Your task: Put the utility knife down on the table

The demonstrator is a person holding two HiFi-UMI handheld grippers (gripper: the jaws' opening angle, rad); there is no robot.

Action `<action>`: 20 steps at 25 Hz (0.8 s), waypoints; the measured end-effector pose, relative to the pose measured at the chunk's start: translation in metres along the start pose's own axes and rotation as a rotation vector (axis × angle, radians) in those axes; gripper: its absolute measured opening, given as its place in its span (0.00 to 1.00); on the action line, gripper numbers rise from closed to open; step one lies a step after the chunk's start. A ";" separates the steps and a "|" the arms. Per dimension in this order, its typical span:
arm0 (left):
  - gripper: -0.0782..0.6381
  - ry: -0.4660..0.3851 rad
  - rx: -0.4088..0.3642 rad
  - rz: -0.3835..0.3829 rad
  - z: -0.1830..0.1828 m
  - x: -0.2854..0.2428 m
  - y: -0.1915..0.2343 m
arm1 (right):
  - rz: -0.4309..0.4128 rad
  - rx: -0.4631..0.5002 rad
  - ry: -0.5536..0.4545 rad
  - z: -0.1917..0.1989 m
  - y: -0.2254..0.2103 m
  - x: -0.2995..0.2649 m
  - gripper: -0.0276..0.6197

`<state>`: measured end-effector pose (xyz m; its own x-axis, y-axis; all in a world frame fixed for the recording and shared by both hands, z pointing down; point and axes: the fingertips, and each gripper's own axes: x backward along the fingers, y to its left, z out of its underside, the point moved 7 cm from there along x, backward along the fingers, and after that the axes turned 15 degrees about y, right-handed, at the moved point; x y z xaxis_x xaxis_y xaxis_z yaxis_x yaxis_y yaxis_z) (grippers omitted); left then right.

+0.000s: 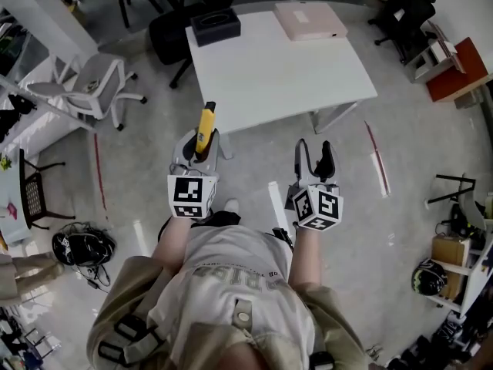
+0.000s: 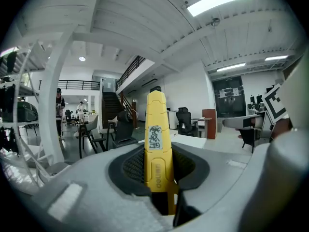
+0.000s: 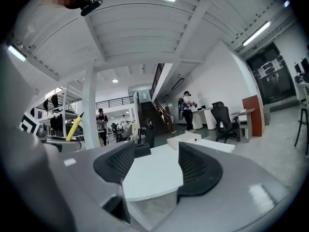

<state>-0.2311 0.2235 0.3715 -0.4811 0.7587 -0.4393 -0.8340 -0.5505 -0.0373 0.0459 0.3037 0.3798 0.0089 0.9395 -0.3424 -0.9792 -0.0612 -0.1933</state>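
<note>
A yellow utility knife (image 1: 205, 126) sticks forward out of my left gripper (image 1: 199, 146), whose jaws are shut on its body; in the left gripper view the knife (image 2: 157, 144) stands between the dark pads. It is over the floor, just short of the near edge of the white table (image 1: 308, 75). My right gripper (image 1: 315, 154) is beside it, open with nothing between its fingers, and the table top (image 3: 154, 175) shows through the gap. The knife's tip (image 3: 74, 125) also appears at the left of the right gripper view.
On the table's far end lie a black box (image 1: 216, 25) and a pink flat case (image 1: 310, 19). A grey office chair (image 1: 92, 83) stands to the left, a black chair (image 1: 169, 33) behind the table. Shelves and clutter line the right side; a helmet (image 1: 83, 248) lies on the floor.
</note>
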 end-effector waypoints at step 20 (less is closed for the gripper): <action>0.24 0.082 0.027 0.073 -0.003 -0.077 0.026 | 0.056 0.002 0.090 -0.006 -0.007 -0.070 0.46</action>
<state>-0.2150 0.1496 0.4017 -0.5177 0.6853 -0.5122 -0.8051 -0.5927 0.0207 0.0537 0.2365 0.3997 -0.0276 0.9006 -0.4337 -0.9791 -0.1118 -0.1700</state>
